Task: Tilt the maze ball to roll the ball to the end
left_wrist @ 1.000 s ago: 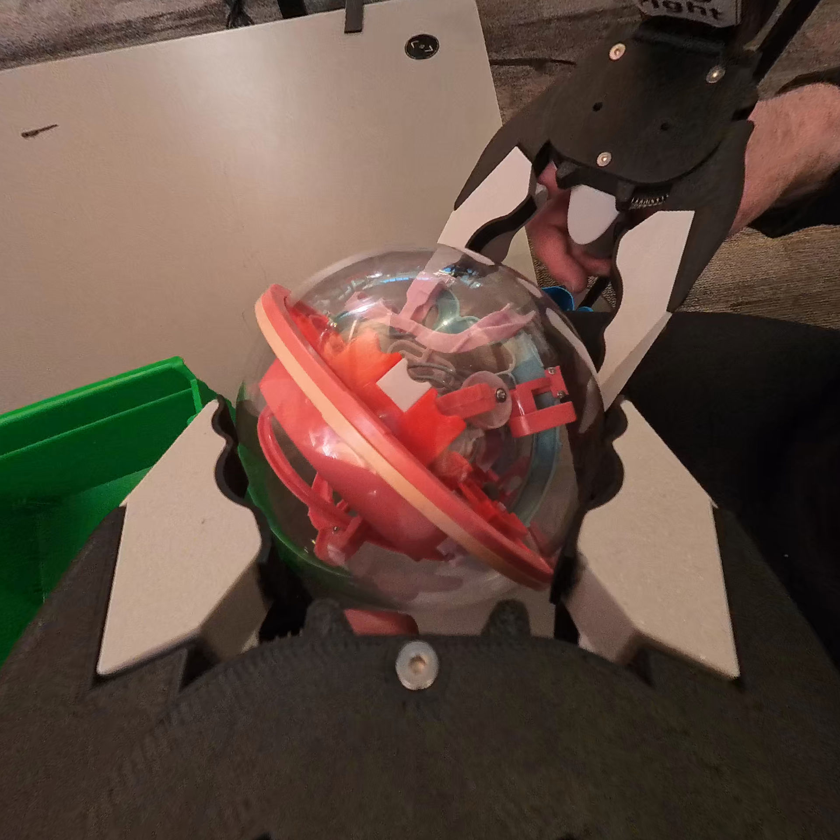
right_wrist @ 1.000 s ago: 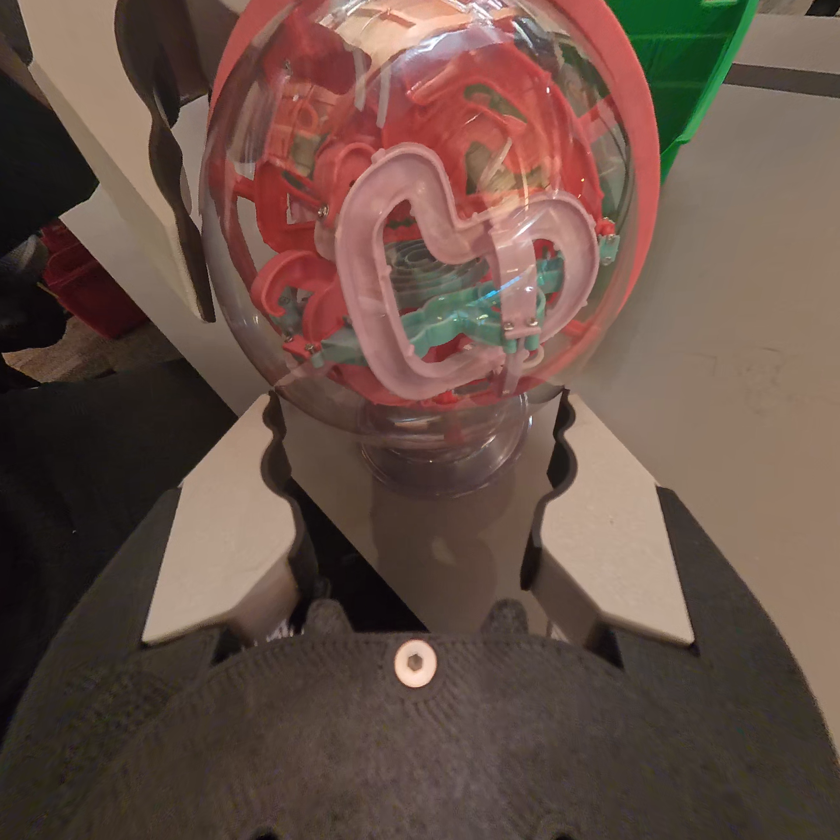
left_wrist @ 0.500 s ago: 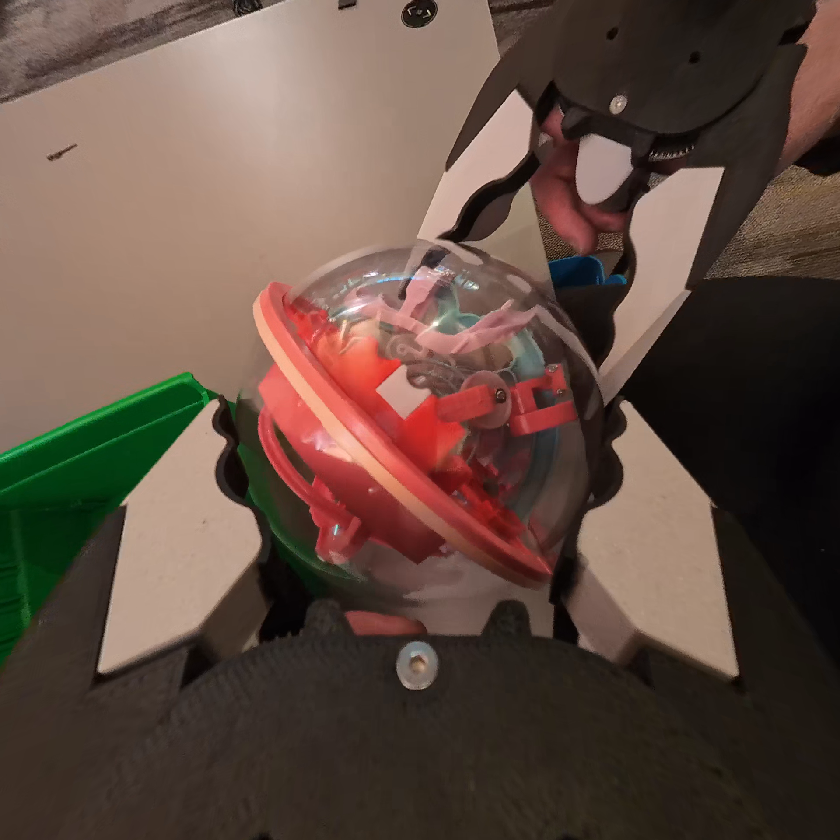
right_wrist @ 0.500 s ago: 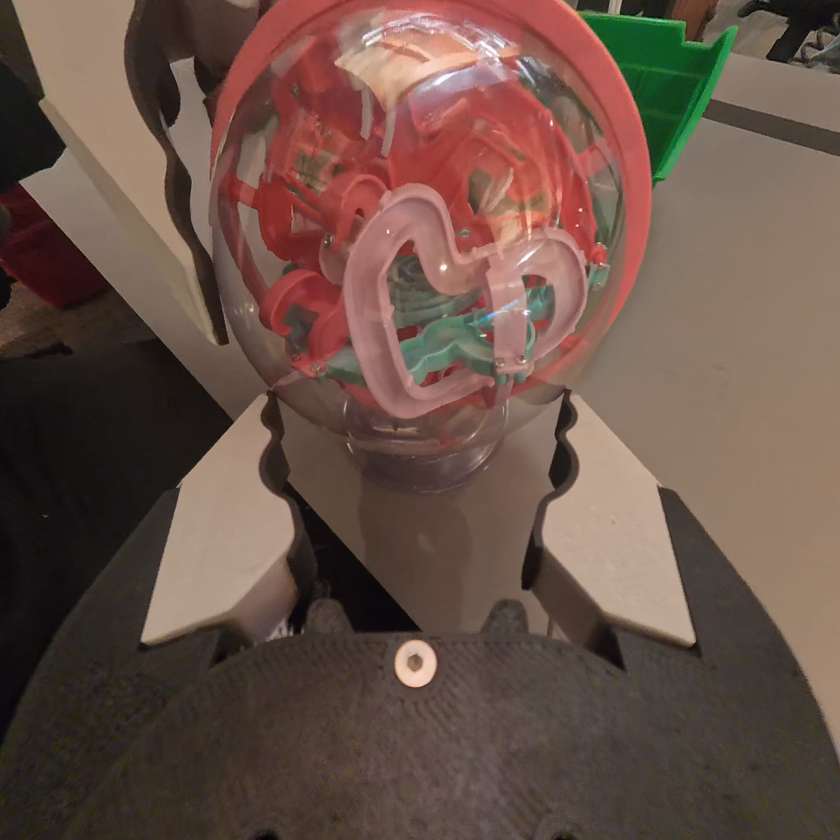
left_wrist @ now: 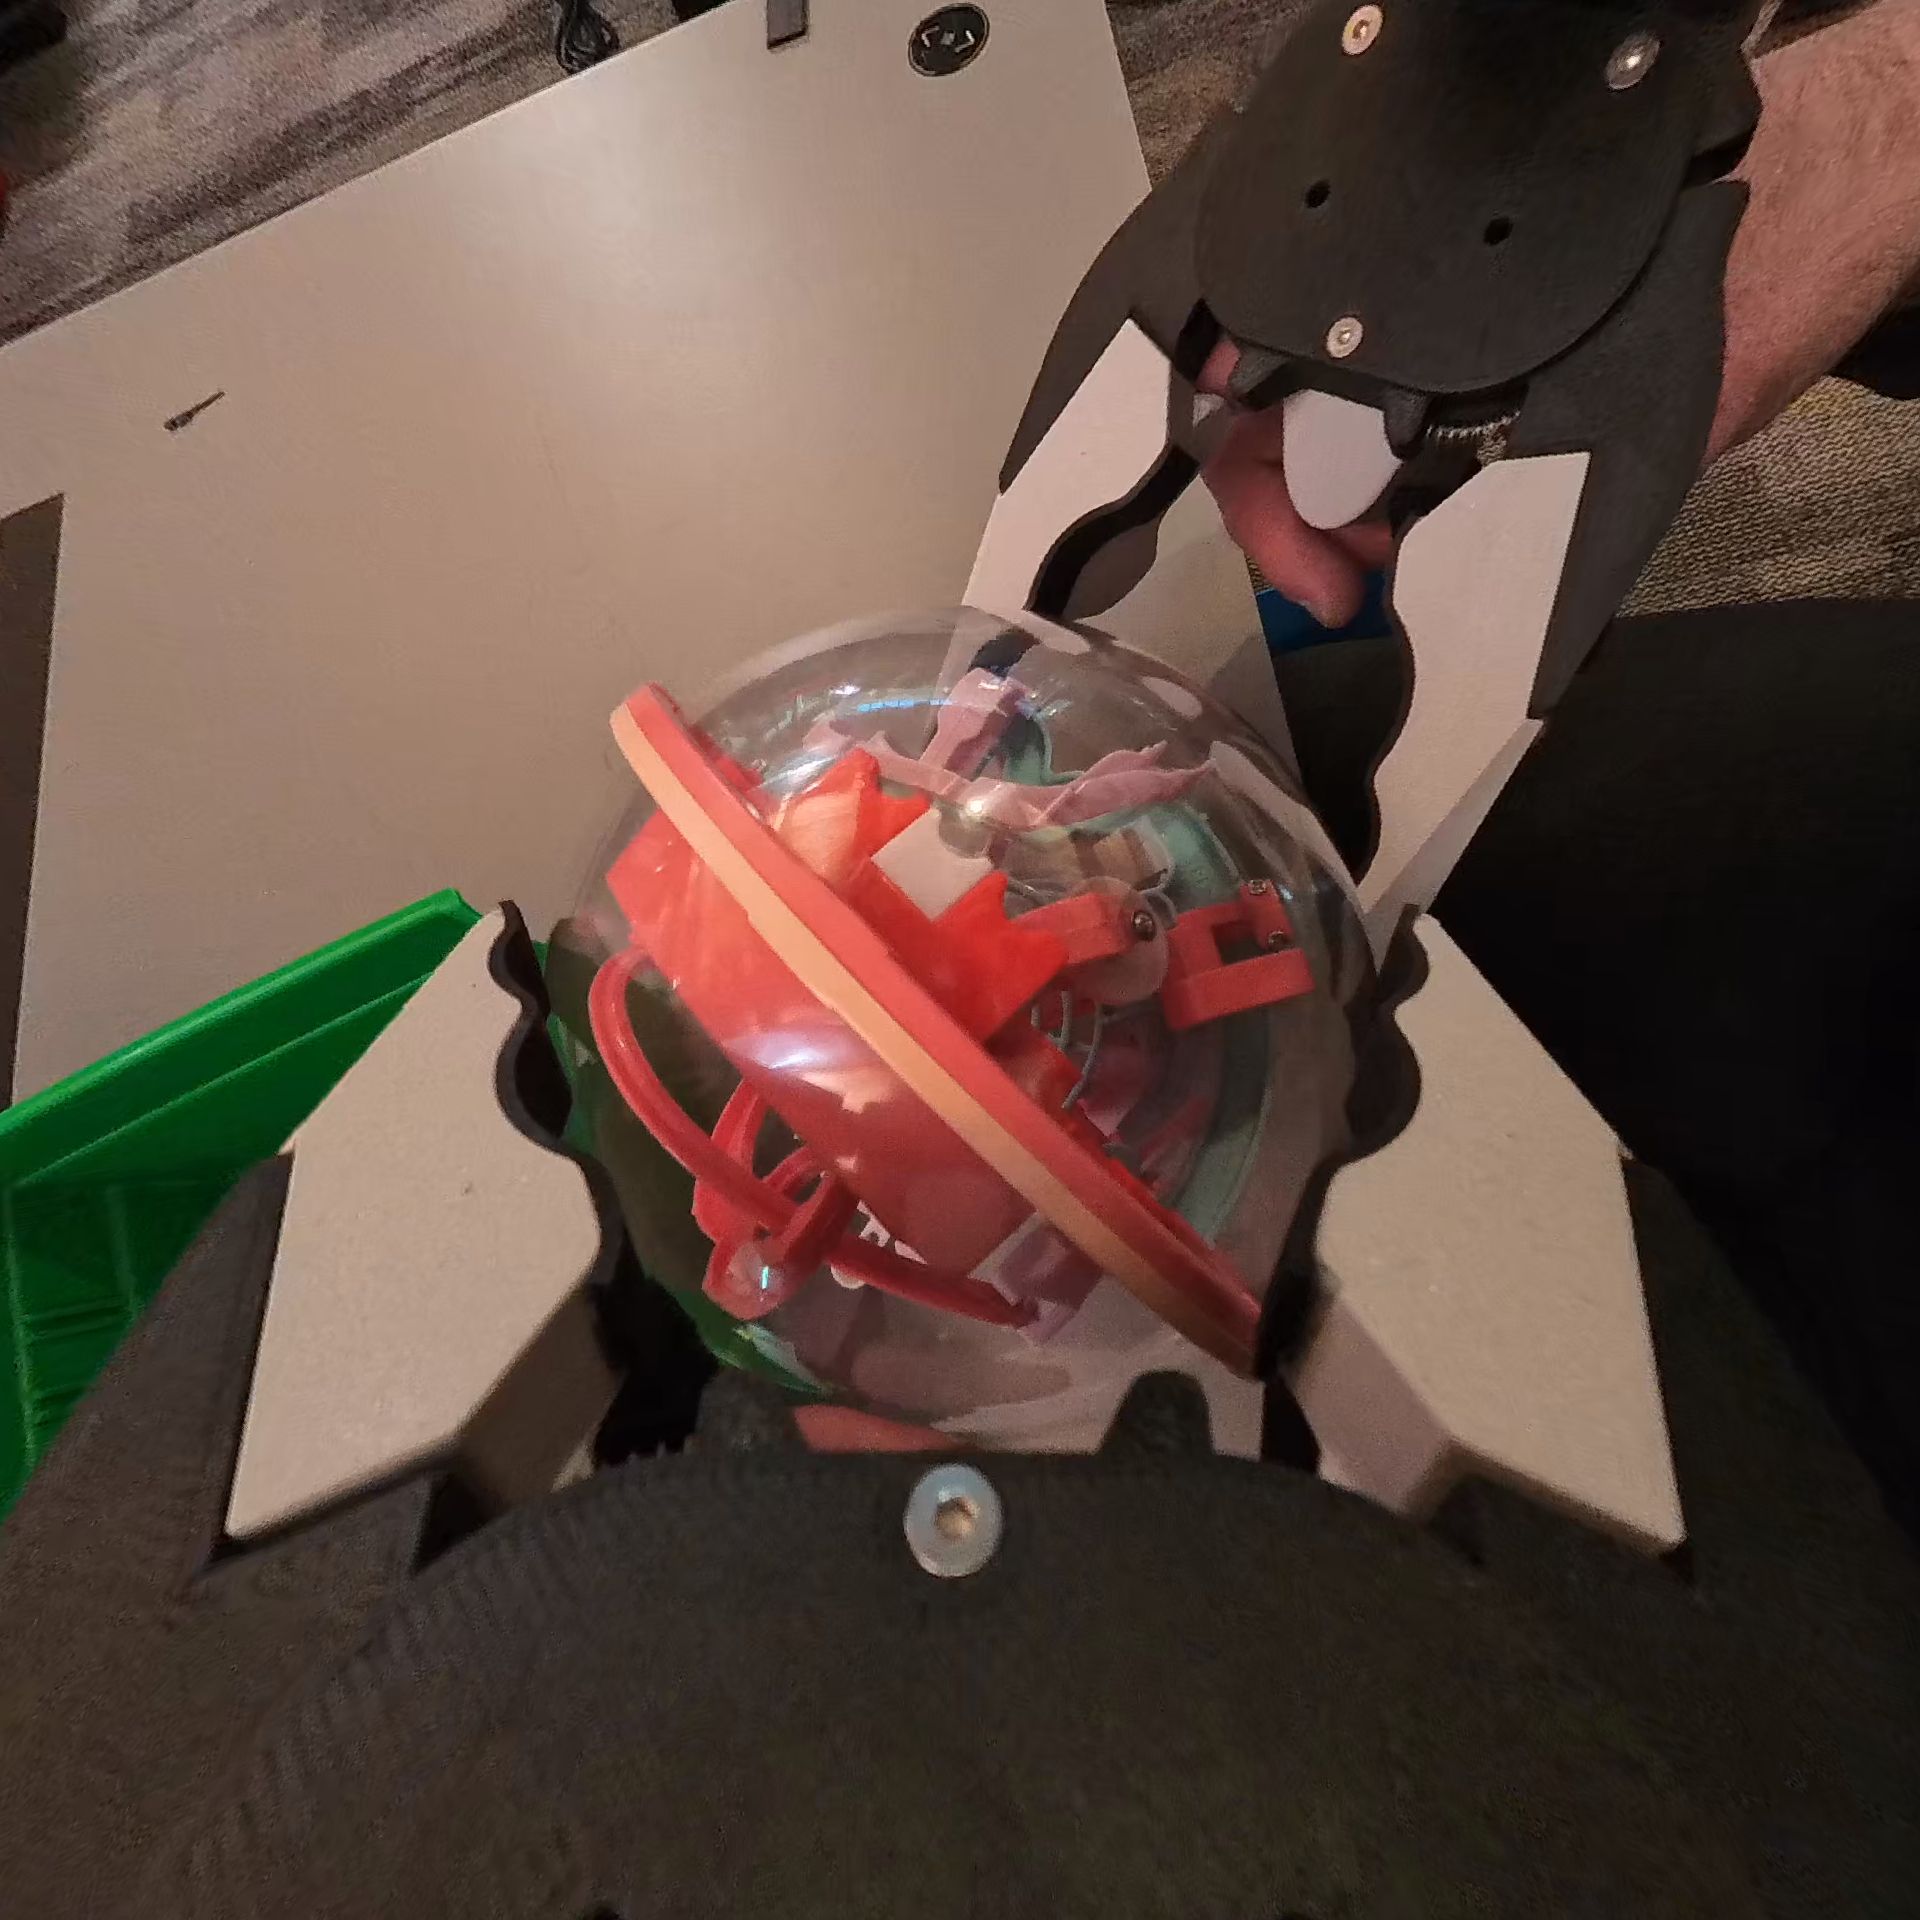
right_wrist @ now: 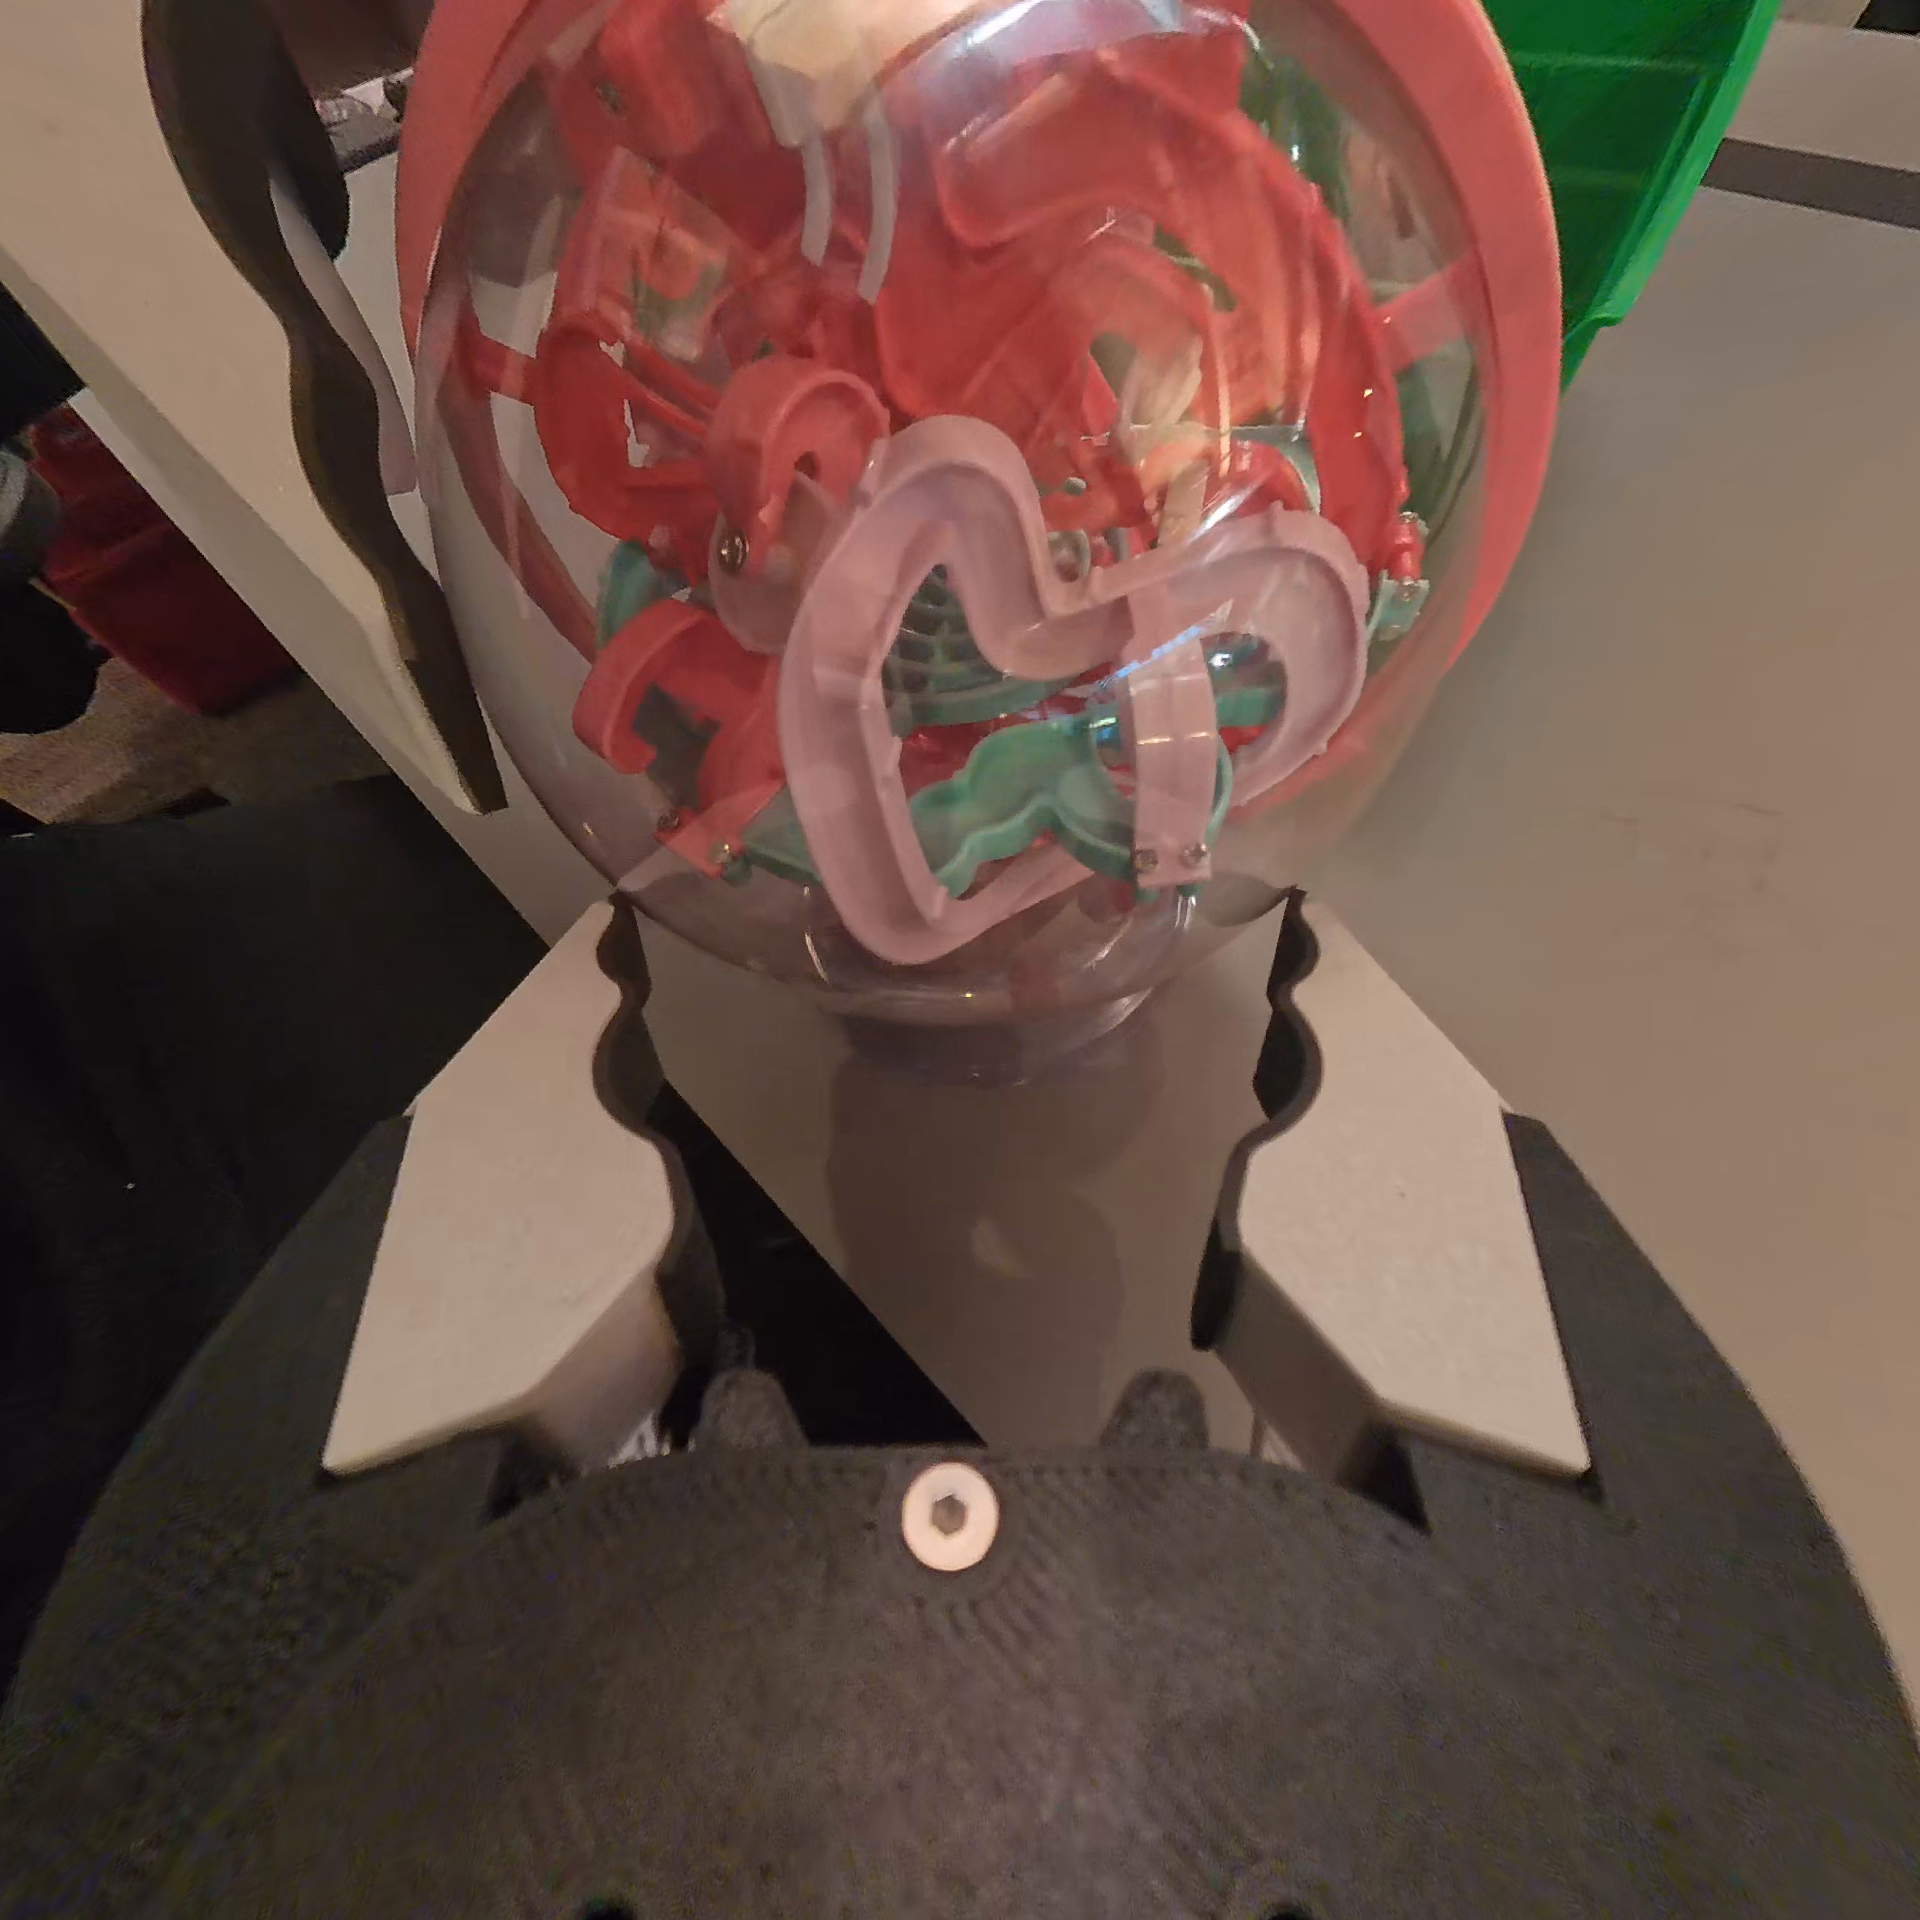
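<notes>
The maze ball [left_wrist: 935, 997] is a clear sphere with a red rim band and red, pink and teal tracks inside. My left gripper [left_wrist: 956, 935] is shut on it, one finger on each side, and holds it tilted with the band running diagonally. In the right wrist view the maze ball [right_wrist: 966, 499] fills the top, with a left finger [right_wrist: 343, 468] against its left side. My right gripper [right_wrist: 954, 909] is open, its tips at the sphere's lower edge; it also shows in the left wrist view [left_wrist: 1216, 738] behind the ball. A clear round base [right_wrist: 966, 1029] shows under the ball. I cannot pick out the small ball inside.
A green bin [left_wrist: 156, 1122] stands left of the ball and shows in the right wrist view [right_wrist: 1662, 135] at top right. The pale table [left_wrist: 520, 416] ends near the ball. A person's hand [left_wrist: 1288, 540] holds the right gripper; dark clothing [left_wrist: 1714, 935] lies to the right.
The ball has turned a little in the left grip and now looks larger and closer in the right wrist view. The right gripper's opening has stayed the same.
</notes>
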Demonstrator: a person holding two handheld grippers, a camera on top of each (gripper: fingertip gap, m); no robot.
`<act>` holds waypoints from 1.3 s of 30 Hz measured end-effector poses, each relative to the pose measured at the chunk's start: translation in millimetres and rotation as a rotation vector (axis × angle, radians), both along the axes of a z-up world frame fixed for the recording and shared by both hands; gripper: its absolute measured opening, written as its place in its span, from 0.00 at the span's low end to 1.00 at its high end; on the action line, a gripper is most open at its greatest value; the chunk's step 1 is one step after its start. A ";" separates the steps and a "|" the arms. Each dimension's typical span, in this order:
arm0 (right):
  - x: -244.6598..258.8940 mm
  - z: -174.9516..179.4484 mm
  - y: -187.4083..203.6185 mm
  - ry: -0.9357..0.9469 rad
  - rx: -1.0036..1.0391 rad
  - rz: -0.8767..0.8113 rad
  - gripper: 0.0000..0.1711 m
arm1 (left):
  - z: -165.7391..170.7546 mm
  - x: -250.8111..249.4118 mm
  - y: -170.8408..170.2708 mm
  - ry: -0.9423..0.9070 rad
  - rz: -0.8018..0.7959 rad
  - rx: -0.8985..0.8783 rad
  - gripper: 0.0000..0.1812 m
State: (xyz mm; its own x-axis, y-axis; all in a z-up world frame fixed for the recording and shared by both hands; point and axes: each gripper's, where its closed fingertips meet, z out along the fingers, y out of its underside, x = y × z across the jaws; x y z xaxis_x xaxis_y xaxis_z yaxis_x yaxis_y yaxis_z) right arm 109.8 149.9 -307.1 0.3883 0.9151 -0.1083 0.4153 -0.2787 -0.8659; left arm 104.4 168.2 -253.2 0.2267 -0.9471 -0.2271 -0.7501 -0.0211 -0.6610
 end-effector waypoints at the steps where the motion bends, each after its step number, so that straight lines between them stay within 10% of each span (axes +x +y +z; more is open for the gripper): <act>1: -0.3 0.0 0.0 0.003 -0.001 -0.001 0.69 | 0.0 -0.2 0.1 0.002 0.001 -0.002 0.83; 39: -0.1 -2.6 -1.8 0.023 -0.022 0.008 0.59 | 3.6 -12.4 -1.2 -0.014 0.042 -0.126 0.85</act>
State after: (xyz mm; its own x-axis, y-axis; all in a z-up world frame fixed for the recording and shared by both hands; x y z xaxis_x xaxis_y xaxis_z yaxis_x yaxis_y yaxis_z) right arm 109.7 148.1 -309.7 0.3786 0.9153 -0.1374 0.3976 -0.2949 -0.8689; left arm 92.0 167.0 -249.6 0.2688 -0.9576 -0.1037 -0.7374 -0.1354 -0.6617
